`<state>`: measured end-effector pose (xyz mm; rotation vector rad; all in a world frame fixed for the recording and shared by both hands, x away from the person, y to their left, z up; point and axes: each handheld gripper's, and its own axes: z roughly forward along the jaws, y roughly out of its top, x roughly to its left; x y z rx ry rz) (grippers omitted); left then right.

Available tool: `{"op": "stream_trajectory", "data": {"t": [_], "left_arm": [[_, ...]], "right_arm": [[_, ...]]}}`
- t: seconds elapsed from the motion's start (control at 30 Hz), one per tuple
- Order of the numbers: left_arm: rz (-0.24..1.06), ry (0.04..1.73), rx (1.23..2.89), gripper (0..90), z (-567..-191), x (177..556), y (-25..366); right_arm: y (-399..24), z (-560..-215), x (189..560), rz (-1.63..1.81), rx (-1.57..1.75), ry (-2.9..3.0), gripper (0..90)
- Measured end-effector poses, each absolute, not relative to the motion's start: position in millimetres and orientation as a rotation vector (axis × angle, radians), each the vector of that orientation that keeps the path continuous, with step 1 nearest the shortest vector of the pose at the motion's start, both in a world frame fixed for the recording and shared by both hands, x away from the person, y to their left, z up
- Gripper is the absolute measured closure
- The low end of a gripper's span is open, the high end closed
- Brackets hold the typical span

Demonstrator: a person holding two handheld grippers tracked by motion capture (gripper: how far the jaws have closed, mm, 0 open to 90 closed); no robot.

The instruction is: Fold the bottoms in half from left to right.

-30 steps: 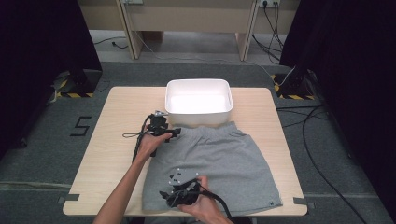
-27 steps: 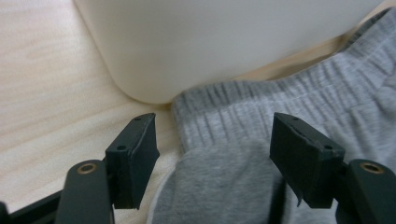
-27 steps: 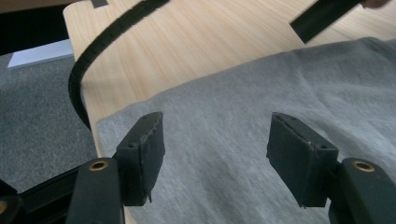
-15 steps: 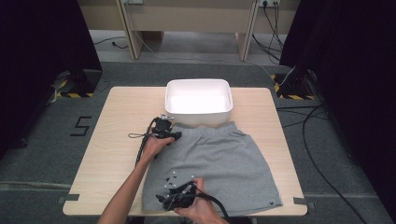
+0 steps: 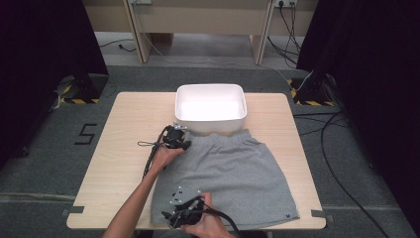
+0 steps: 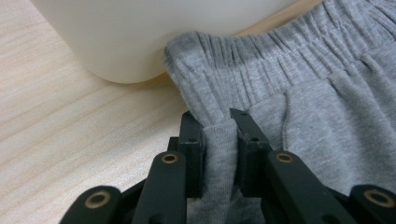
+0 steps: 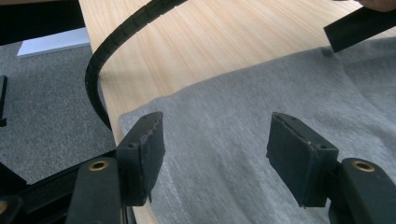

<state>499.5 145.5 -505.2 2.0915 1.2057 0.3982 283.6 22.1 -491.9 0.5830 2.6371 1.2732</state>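
Observation:
Grey shorts [image 5: 237, 171] lie flat on the wooden table [image 5: 124, 144], waistband toward the white tub [image 5: 210, 106]. My left gripper [image 5: 184, 145] sits at the waistband's left corner. In the left gripper view its jaws have just been closing and now pinch a raised fold of the grey shorts [image 6: 299, 93] between the pads; the left gripper [image 6: 218, 135] is shut on that fold. My right gripper [image 5: 169, 217] hovers at the near left hem. In the right gripper view the right gripper [image 7: 215, 149] stands open over the shorts [image 7: 243, 93], with nothing pressed between its pads.
The white tub [image 6: 140, 32] stands just beyond the waistband, close to the left gripper. The left gripper's black cable [image 7: 100, 60] curves over the table's near left edge [image 7: 107, 88], with grey floor beyond. Bare wood [image 5: 277, 119] shows around the shorts.
The left hand has edged slightly onto the waistband corner. The right hand has stayed in place at the near hem.

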Motion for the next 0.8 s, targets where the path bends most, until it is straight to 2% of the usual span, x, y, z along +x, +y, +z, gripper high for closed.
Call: {"op": "stream_trajectory", "data": {"t": [0.8], "left_arm": [[0.392, 1.204, 2.085, 75.0, -505.8, 499.0, 146.7]], "right_arm": [[53.3, -508.2, 265.4, 1.254, 0.517, 2.711, 36.6]]}}
